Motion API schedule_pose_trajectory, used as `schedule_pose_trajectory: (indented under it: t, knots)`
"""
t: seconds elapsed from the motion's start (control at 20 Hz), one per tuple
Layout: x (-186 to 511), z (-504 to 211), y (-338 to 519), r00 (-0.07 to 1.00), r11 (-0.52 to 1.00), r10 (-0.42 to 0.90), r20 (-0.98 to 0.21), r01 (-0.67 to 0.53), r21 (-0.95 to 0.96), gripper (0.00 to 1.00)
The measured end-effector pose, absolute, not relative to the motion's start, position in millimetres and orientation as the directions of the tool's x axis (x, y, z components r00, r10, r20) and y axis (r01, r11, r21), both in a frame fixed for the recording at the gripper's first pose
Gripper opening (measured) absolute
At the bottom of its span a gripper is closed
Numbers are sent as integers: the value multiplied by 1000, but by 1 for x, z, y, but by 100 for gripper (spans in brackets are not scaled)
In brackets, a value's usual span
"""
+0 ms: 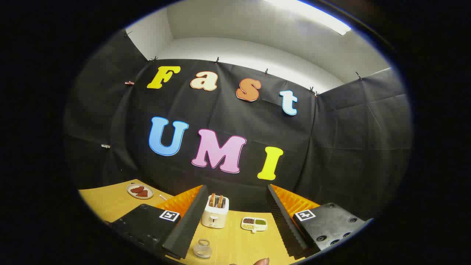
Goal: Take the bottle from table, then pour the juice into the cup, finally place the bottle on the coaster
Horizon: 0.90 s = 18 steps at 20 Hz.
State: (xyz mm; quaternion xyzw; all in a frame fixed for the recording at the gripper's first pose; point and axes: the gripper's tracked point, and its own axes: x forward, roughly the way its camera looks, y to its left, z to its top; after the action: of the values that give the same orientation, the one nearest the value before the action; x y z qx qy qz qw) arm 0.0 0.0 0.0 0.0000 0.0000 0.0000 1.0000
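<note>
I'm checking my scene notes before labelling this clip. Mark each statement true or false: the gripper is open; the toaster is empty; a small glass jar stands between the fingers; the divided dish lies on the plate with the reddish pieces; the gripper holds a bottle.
1. The gripper is open. True.
2. The toaster is empty. False: two slices stand in its slots.
3. A small glass jar stands between the fingers. True.
4. The divided dish lies on the plate. False: they lie apart on the table.
5. The gripper holds a bottle. False: nothing is gripped.
</note>
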Motion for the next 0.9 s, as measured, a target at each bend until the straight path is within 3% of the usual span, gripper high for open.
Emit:
schedule_pose_trajectory:
  t: [0.9]
  knots:
    - [-10, 4, 5, 1000, 1000, 4, 7, -4, -12, 97]
